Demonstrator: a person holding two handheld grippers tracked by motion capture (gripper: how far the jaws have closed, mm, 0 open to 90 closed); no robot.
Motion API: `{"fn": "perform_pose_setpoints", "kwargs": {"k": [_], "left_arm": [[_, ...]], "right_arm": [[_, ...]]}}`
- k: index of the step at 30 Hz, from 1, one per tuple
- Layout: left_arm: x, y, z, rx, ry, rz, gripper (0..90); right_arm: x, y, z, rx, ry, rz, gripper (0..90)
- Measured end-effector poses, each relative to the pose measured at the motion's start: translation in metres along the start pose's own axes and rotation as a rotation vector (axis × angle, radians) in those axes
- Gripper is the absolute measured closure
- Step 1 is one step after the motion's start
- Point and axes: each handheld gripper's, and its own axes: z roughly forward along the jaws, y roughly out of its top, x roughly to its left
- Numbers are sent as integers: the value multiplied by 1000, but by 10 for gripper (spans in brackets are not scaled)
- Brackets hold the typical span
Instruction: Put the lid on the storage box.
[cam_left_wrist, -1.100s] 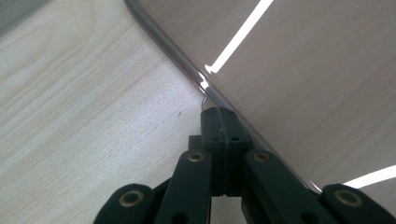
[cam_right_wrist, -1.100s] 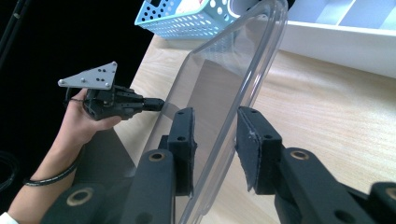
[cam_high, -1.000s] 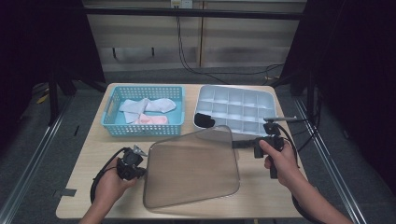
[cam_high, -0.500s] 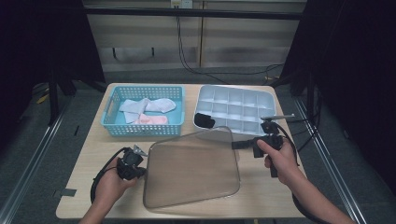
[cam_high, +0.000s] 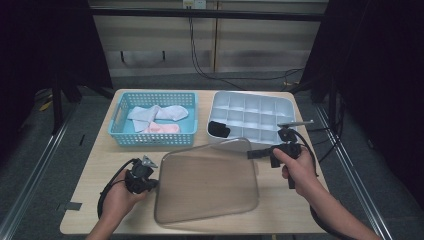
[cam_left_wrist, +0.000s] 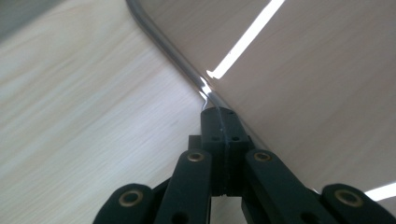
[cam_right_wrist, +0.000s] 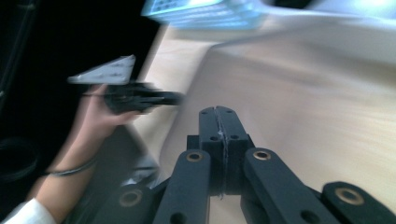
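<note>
The left gripper (cam_left_wrist: 219, 112) had its jaws pinched together right at the edge of the translucent lid (cam_high: 207, 185), though whether the rim was truly caught between them was hard to tell. The right gripper (cam_right_wrist: 218, 112) had just snapped its jaws closed with nothing visible between them, its view badly blurred. The lid lay flat on the tabletop (cam_high: 100, 155), its far edge overlapping the white divided tray (cam_high: 250, 107) beside the blue basket (cam_high: 117, 120).

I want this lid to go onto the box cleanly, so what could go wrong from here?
The left gripper pinches only the thin rim of the lid, so it could slip out. The right gripper has just been closing at the opposite edge, yet nothing shows between its jaws; lifting now might tilt the lid against the box.
</note>
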Motion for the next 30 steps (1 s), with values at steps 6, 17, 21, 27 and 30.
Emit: {"fn": "perform_pose_setpoints", "kwargs": {"k": [6,17,21,27,30], "left_arm": [[-19,12,7,15,63,68,900],[-20,17,-1,-17,13,31,810],[-26,25,0,8,-10,64,838],[-23,23,9,69,-6,65,899],[-20,21,9,73,-31,46,897]], "right_arm": [[21,3,39,91,-145,-78,797],[-15,-15,17,76,-358,-101,555],[-36,-26,12,79,-364,-44,507],[-52,-42,1,76,-382,-7,459],[-57,-47,0,93,-393,-1,458]]}}
